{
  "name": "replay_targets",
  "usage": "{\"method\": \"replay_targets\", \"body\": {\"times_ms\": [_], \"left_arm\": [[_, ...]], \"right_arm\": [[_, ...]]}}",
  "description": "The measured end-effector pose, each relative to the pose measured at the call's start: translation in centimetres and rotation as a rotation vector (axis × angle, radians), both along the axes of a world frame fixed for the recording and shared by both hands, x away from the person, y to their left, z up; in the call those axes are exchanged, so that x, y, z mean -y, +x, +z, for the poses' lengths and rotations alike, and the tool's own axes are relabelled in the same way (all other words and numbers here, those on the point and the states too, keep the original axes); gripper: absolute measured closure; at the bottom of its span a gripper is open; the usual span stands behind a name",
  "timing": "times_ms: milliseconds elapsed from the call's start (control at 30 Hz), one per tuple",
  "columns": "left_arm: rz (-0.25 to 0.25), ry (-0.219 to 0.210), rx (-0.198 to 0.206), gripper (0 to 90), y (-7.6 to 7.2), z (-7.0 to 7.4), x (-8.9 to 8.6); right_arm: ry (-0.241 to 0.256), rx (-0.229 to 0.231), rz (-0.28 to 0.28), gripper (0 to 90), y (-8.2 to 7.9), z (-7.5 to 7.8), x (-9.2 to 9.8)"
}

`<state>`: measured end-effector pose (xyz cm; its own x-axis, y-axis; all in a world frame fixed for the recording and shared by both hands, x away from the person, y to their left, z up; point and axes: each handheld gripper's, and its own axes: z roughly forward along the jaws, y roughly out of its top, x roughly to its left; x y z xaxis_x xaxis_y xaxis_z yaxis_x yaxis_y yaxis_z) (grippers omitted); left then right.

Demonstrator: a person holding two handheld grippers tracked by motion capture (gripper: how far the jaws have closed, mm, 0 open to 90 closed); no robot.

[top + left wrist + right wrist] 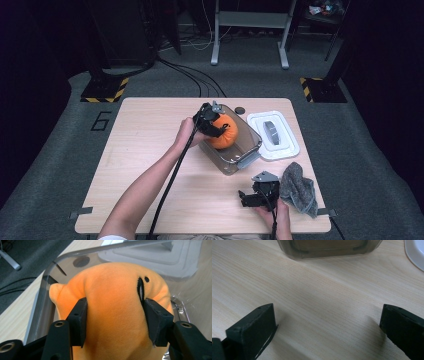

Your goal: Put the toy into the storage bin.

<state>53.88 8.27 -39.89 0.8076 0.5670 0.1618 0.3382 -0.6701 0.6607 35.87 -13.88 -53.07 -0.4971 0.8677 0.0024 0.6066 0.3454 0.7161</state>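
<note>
My left gripper (115, 322) clamps the soft orange plush toy (112, 302) over the clear plastic container (250, 145) — evidently for stowing — while my right gripper (327, 327) rests wide, empty.

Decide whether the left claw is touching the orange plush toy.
Touching. The left gripper view shows the left claw with both jaws pressed into the sides of the orange plush toy, denting its fabric.
</note>
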Motion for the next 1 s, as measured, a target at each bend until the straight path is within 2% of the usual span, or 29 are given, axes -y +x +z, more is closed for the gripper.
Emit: {"method": "replay_targets", "body": {"times_ms": [533, 633, 767, 867, 1000], "left_arm": [[-0.003, 0.059, -0.085, 26.3, 0.6, -1.1, 0.7], [0.001, 0.068, -0.080, 23.4, 0.6, -1.0, 0.7], [0.002, 0.057, -0.077, 19.6, 0.6, -0.8, 0.6], [0.007, 0.020, -0.069, 17.4, 0.6, -0.2, 0.3], [0.007, -0.022, -0.081, 14.4, 0.4, 0.2, -0.2]], "right_arm": [[0.001, 0.003, -0.002, 0.0, 0.0, 0.0, 0.0], [-0.002, 0.005, -0.004, 0.0, 0.1, 0.0, 0.0], [-0.003, 0.005, -0.007, 0.0, 0.1, 0.0, 0.0], [-0.002, 0.004, -0.004, 0.0, 0.1, 0.0, 0.0], [-0.001, 0.003, -0.006, 0.0, 0.0, 0.0, 0.0]]}}
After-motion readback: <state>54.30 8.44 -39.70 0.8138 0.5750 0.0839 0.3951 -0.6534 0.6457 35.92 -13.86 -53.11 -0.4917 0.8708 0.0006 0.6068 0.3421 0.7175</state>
